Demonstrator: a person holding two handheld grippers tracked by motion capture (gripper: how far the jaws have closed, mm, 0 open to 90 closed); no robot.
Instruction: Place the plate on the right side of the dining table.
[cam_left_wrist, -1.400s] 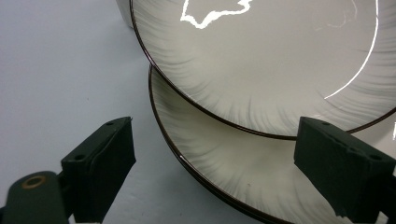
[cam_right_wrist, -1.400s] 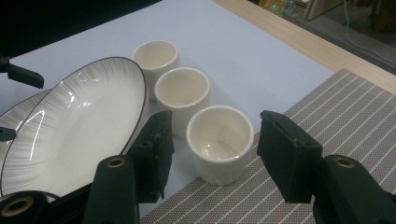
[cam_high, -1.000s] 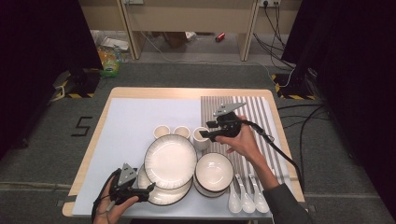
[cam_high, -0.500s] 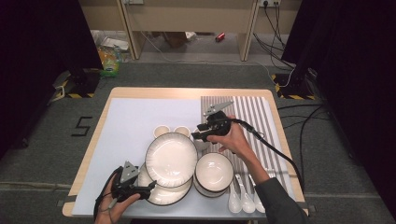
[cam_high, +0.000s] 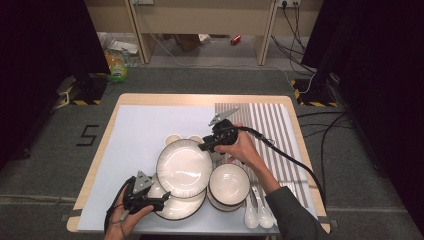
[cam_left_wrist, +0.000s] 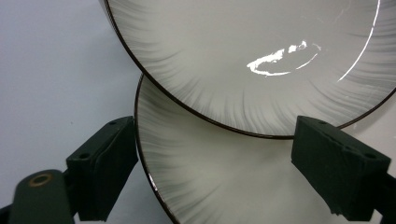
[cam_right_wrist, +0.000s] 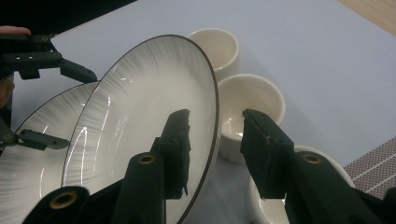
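Two white plates with dark rims overlap at the table's front. The upper plate (cam_high: 184, 168) (cam_right_wrist: 140, 121) lies tilted on the lower plate (cam_high: 176, 206) (cam_left_wrist: 224, 182). My right gripper (cam_high: 205, 147) (cam_right_wrist: 215, 116) straddles the upper plate's far rim, one jaw over its inside and one outside above a cup. Its jaws have just been closing, but a gap still shows on both sides of the rim. My left gripper (cam_high: 161, 197) (cam_left_wrist: 217, 128) stands open at the lower plate's left rim, its jaws wide apart and touching nothing.
Three cream cups (cam_right_wrist: 215, 44) (cam_right_wrist: 250, 100) (cam_right_wrist: 327, 161) stand close behind the upper plate. A white bowl (cam_high: 229, 182) sits right of the plates, with two white spoons (cam_high: 257, 216) beside it. A striped mat (cam_high: 272, 125) covers the table's right part.
My right gripper has moved left and slightly down from above the cups to the upper plate's rim, and its jaws have narrowed. The left gripper has stayed in place.
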